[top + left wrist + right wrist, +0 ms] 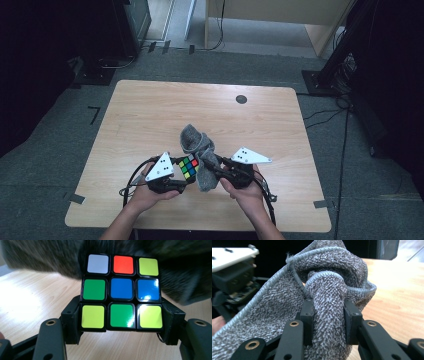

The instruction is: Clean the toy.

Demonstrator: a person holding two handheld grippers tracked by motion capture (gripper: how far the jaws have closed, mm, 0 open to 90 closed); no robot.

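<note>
Two grippers meet above the table's (150, 115) near edge: my left gripper (181, 175) clamps a puzzle cube (188, 167), and just right of the cube my right gripper (211, 166) pinches a bunched grey cloth (198, 145) touching it.

bare tabletop (150, 115) ahead, cloth (197, 142) mid-table

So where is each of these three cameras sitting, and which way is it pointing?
High view: above the person's side, looking forward and down on the table; forearms, both hands, left claw and right claw show.
Left gripper view: rides the left claw, looking along its jaws, which clamp the puzzle cube.
Right gripper view: rides the right claw, looking along its jaws, which pinch the grey cloth; the left claw shows at far left.
Shared: cloth and wooden tabletop appear in every view.
</note>
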